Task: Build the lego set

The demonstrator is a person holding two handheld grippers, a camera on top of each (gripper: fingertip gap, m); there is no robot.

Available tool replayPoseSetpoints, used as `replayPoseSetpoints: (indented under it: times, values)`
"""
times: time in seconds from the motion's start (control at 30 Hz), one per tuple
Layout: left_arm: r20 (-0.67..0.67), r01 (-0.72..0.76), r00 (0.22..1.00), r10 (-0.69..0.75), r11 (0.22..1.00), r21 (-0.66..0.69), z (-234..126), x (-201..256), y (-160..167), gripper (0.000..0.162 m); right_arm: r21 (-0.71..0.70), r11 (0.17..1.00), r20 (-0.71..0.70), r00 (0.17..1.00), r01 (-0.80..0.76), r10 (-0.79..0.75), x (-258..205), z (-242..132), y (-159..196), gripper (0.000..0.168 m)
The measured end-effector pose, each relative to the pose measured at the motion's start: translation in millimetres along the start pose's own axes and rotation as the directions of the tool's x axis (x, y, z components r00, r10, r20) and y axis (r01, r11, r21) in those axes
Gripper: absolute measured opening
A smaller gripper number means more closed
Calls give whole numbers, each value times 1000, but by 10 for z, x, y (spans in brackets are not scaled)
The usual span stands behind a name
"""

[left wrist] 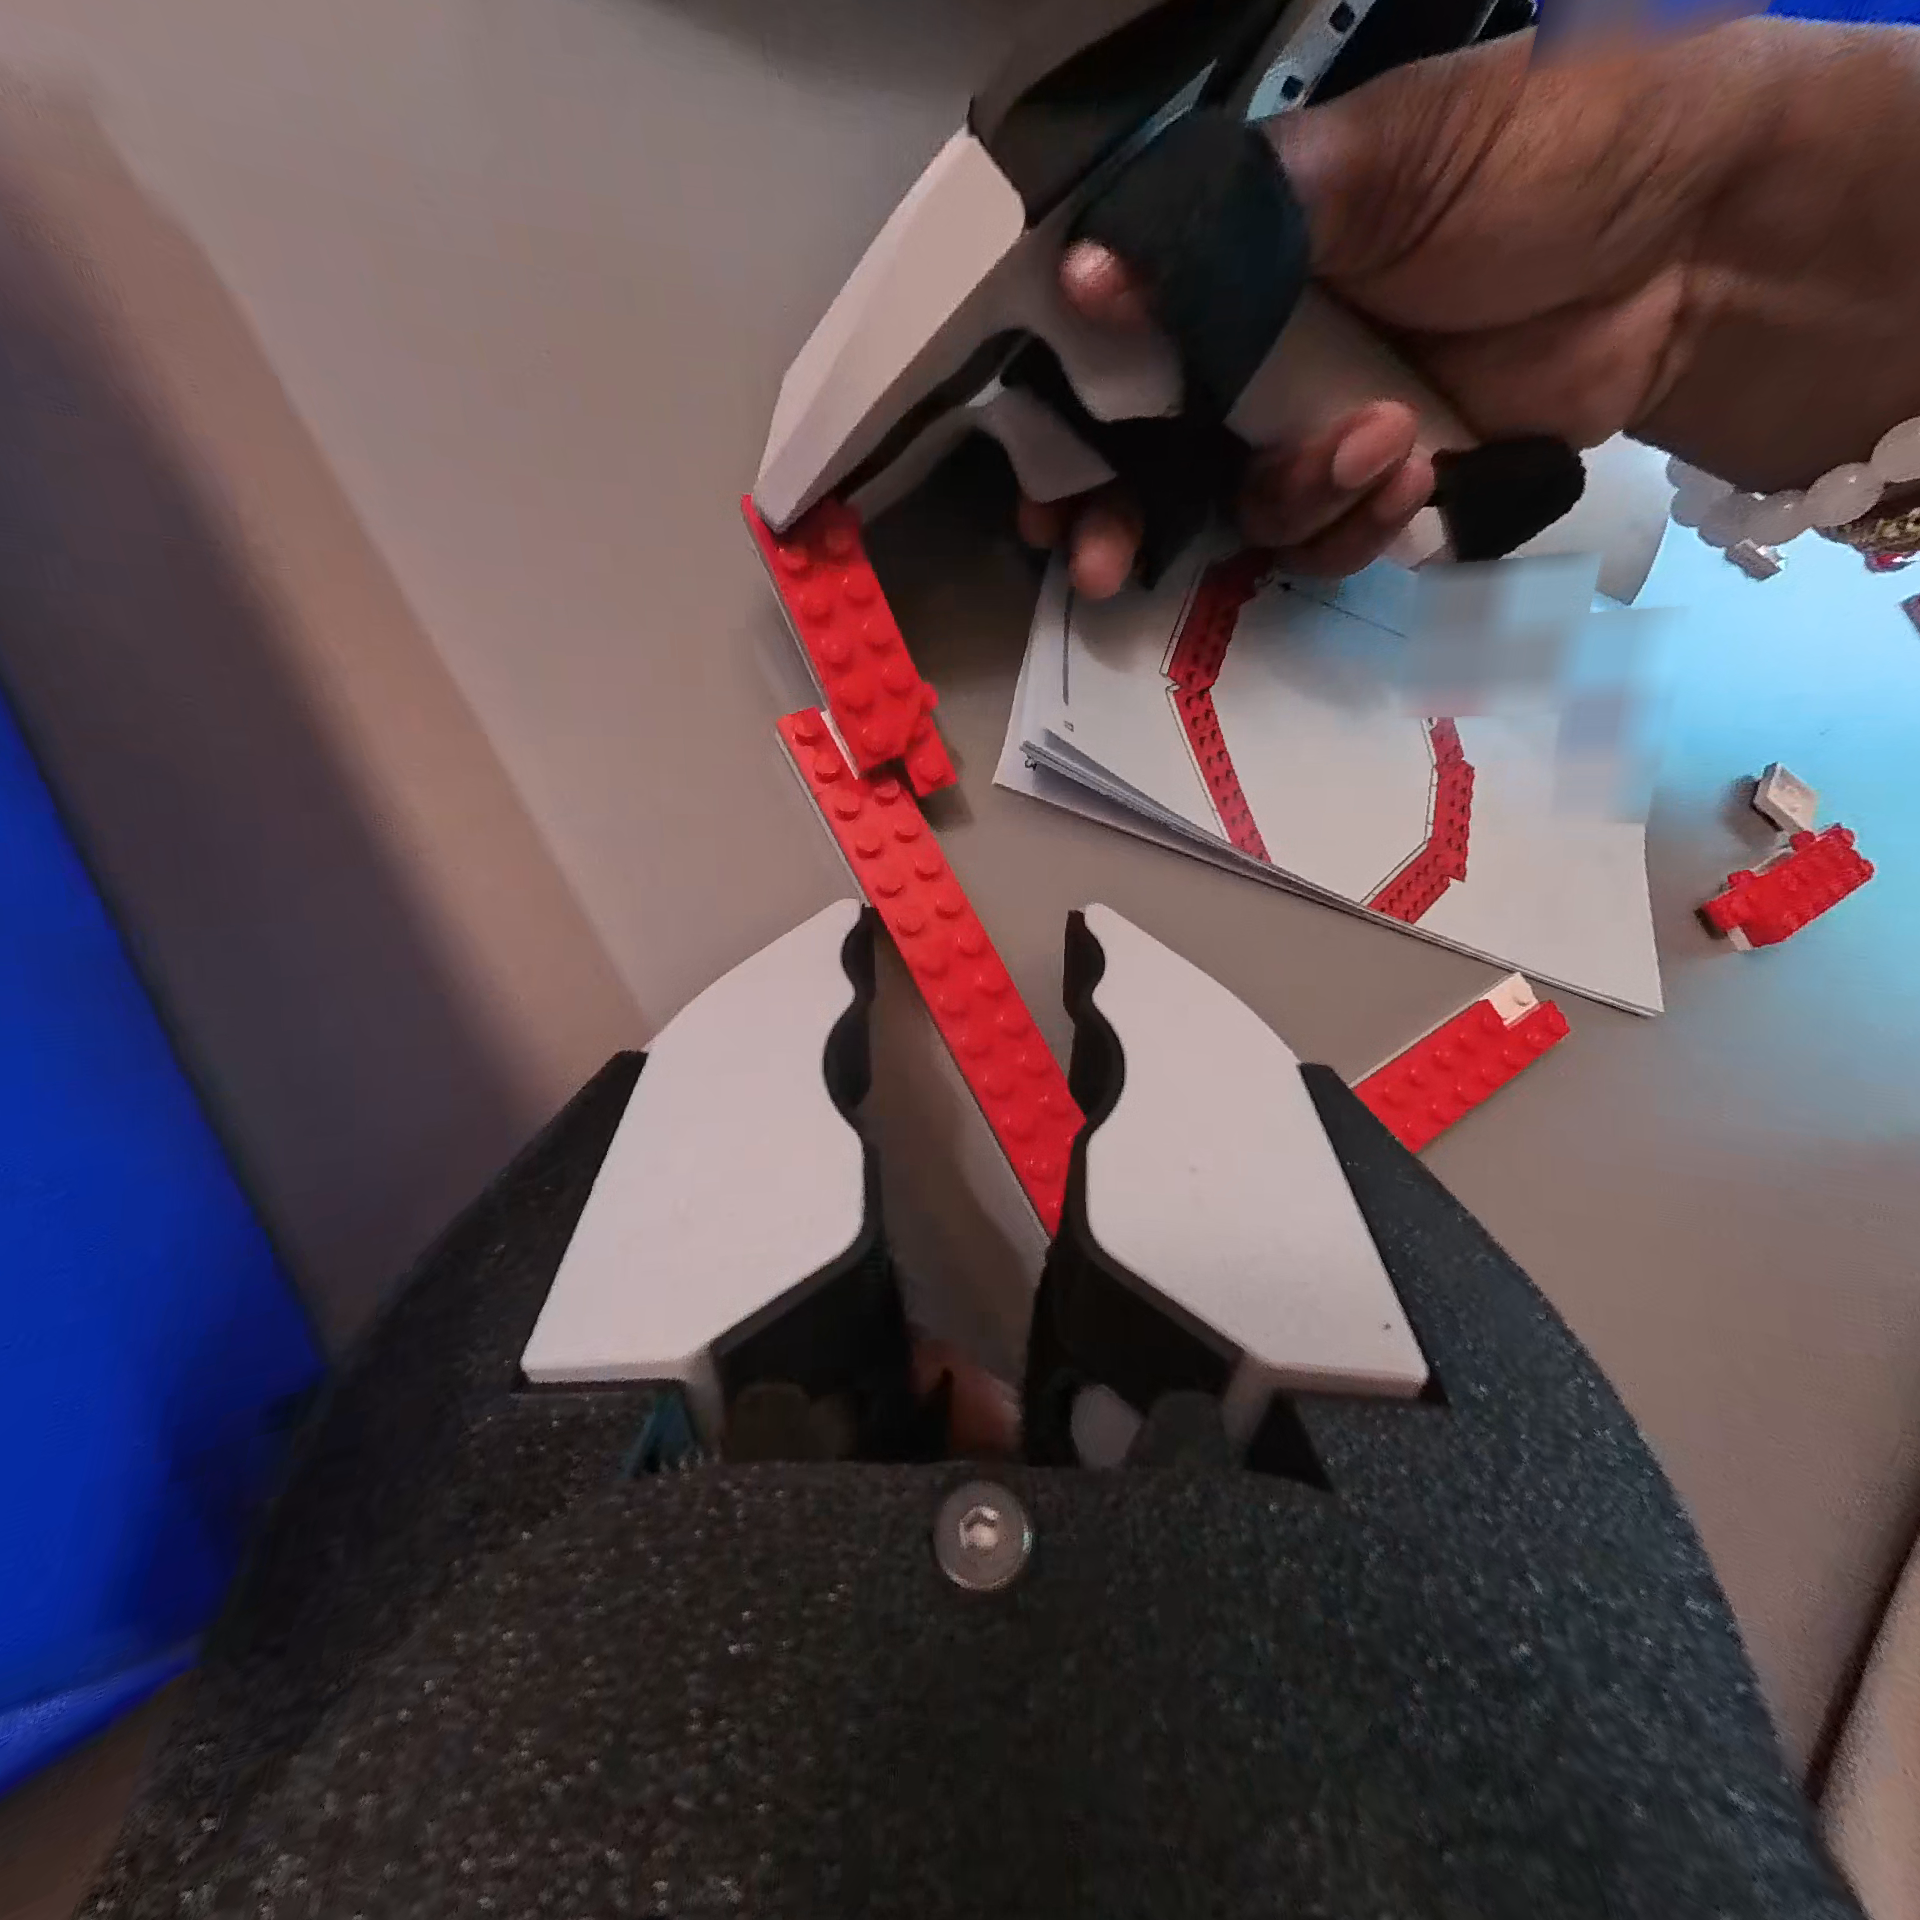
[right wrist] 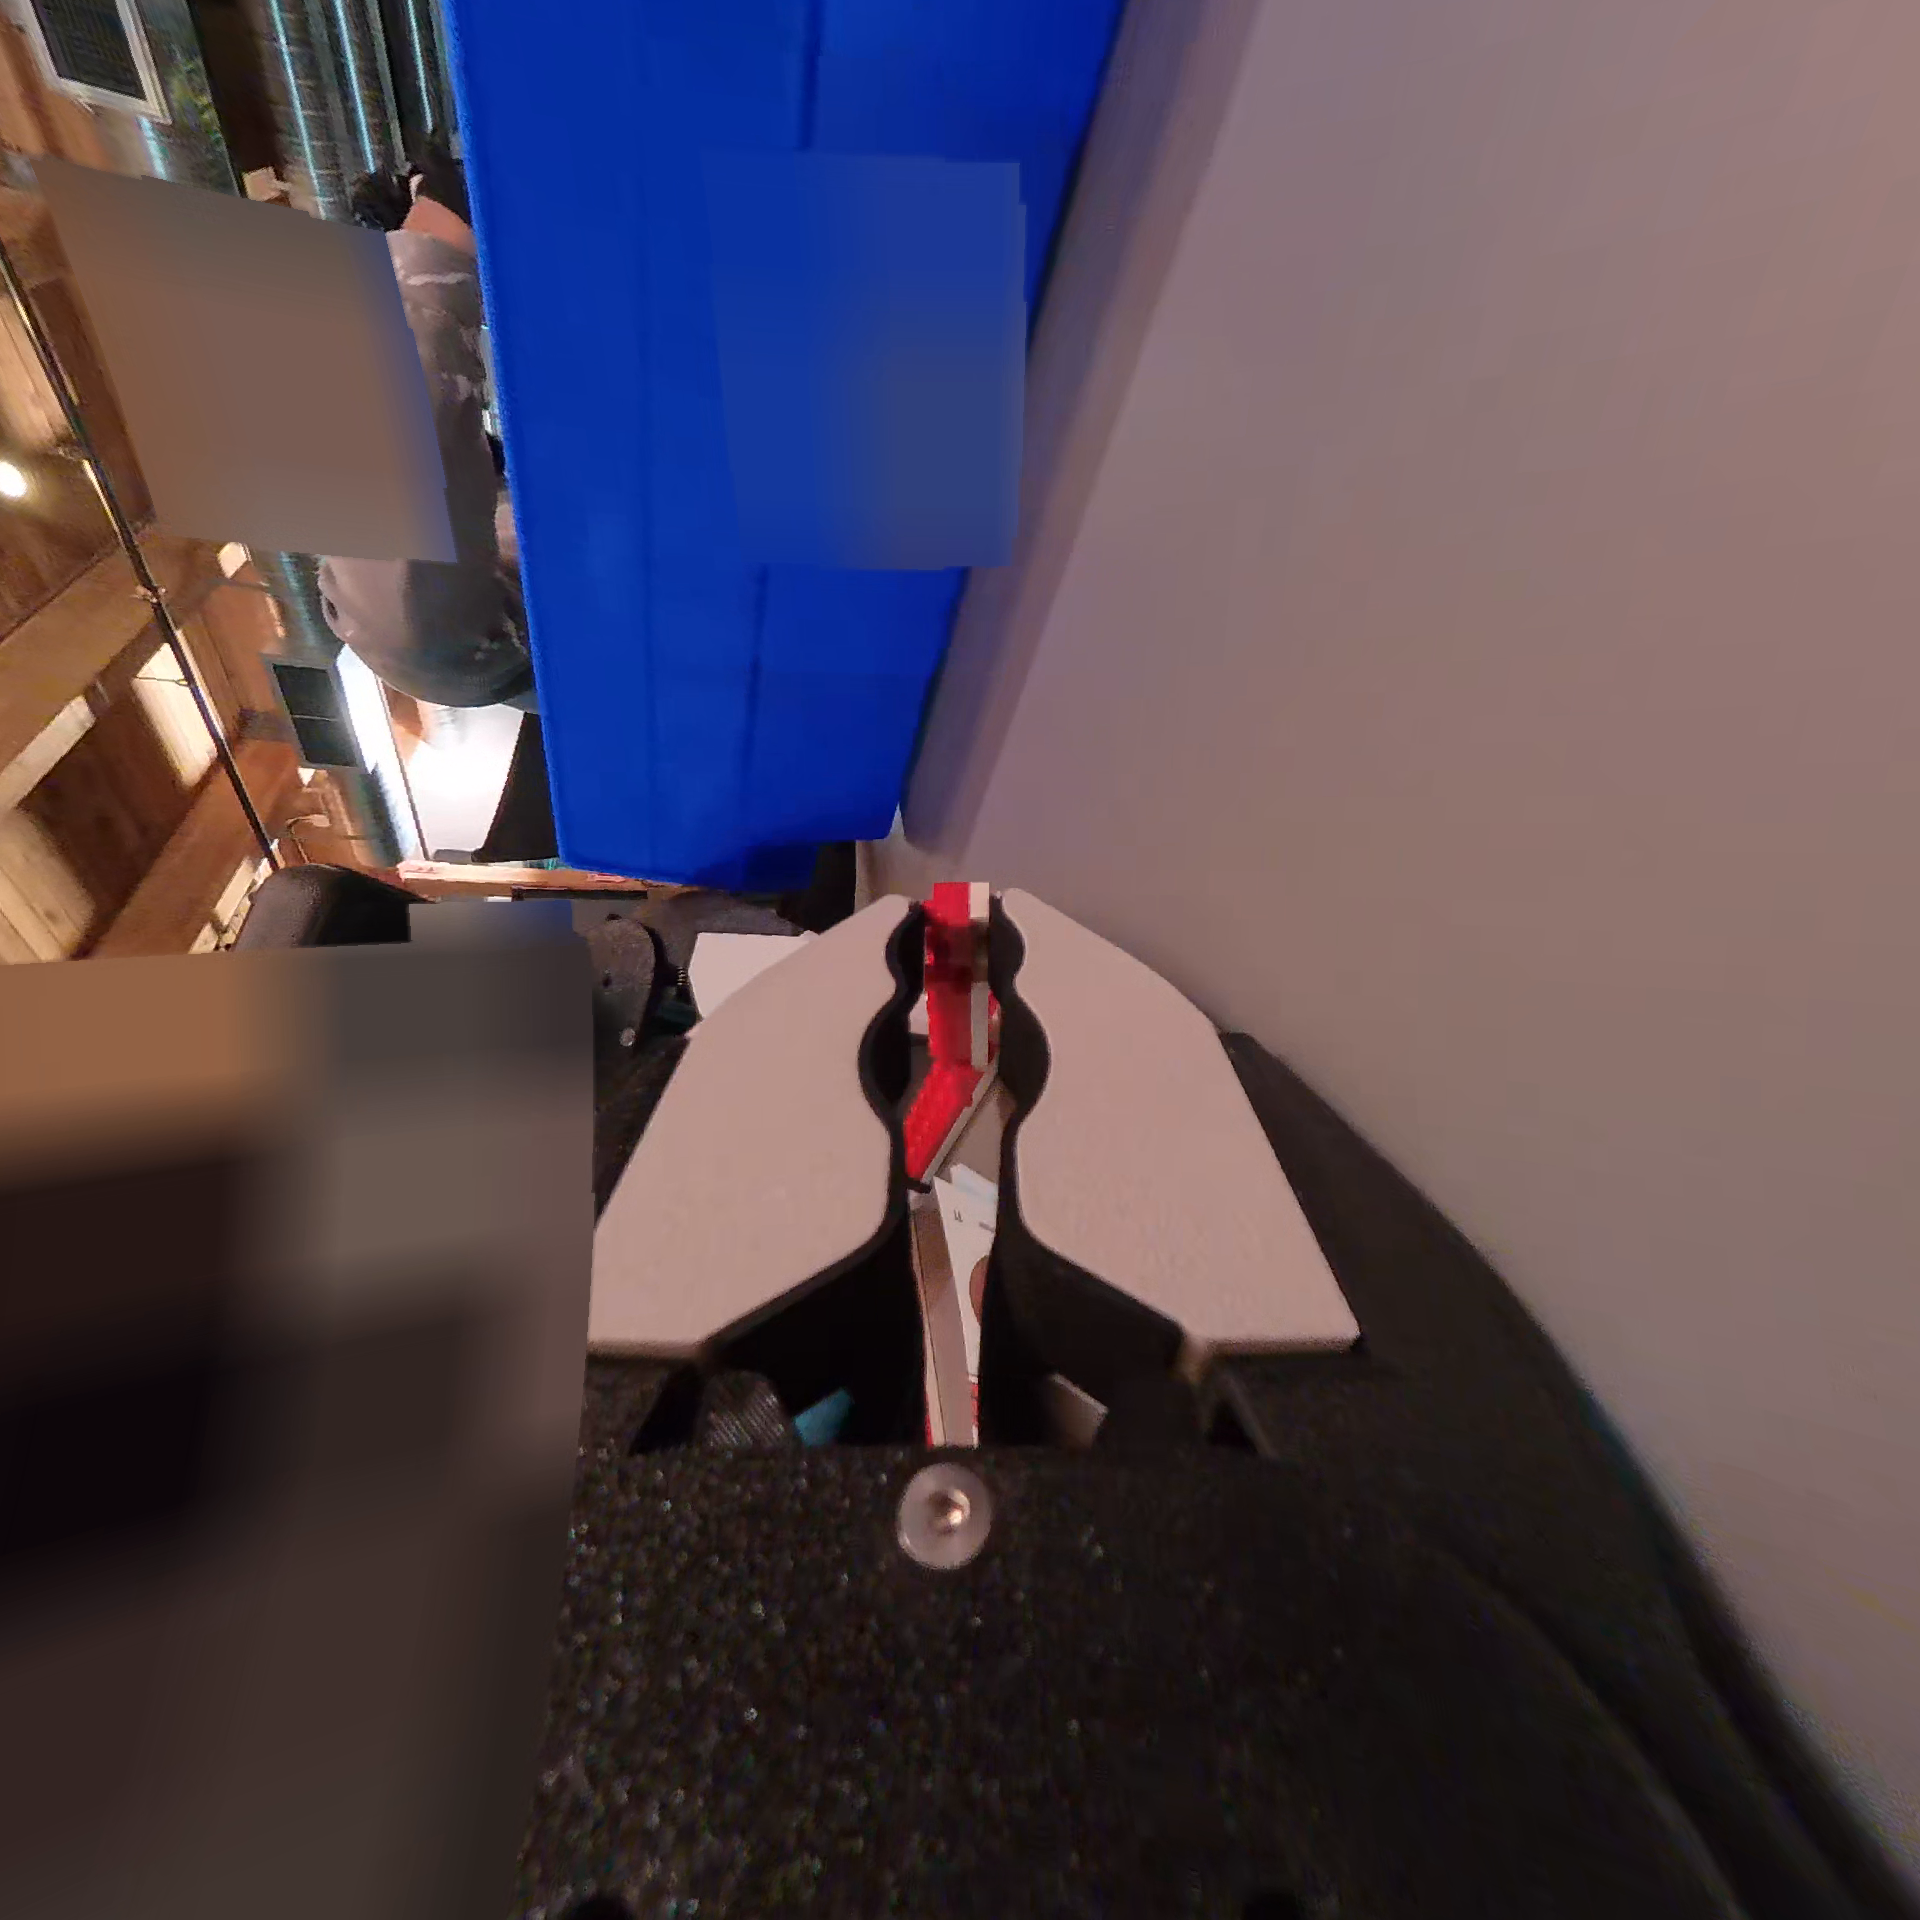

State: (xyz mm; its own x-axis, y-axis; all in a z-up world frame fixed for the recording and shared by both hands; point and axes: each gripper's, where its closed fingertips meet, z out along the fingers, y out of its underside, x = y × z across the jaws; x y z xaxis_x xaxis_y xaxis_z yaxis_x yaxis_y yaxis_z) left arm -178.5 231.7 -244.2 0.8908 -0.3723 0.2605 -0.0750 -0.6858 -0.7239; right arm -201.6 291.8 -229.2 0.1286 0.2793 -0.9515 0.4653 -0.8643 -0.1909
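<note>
A chain of red Lego plates lies along the grey table. Its upper plate (left wrist: 847, 634) joins a long lower plate (left wrist: 956, 966) at an angled joint. My right gripper (left wrist: 800, 509), held by a hand, is shut on the far end of the upper plate. In the right wrist view the right gripper (right wrist: 958, 899) shows the red plate (right wrist: 945, 997) edge-on between its fingers, with a white piece beside it. My left gripper (left wrist: 971, 920) is open. The long plate runs diagonally between its fingers and passes under the right finger (left wrist: 1195, 1143).
An open instruction booklet (left wrist: 1351, 810) lies right of the chain. Beyond it lie another red plate strip with a white tip (left wrist: 1455, 1070), a small red and white assembly (left wrist: 1792, 888) and a small white piece (left wrist: 1782, 795). A blue panel (right wrist: 727, 416) stands along the table's edge.
</note>
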Motion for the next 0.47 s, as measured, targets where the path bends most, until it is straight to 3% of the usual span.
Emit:
replayPoseSetpoints:
  times: [0.03, 0.37, 0.47]
  values:
    - [-5, -1, 1000, 1, 1000, -1, 1, 6, 1, 35, 3, 1000, -5, 1000, 3, -3, 5, 0, -3, 12]
    - [-27, 8, 1000, -8, 1000, 0, 3, 17, 0, 34, 11, 999, -18, 999, 31, -31, 18, 7, -5, 12]
    - [-26, 5, 1000, -5, 1000, 2, -5, 16, -1, 33, 26, 1000, 74, 997, 12, -14, -123, -37, -30, 12]
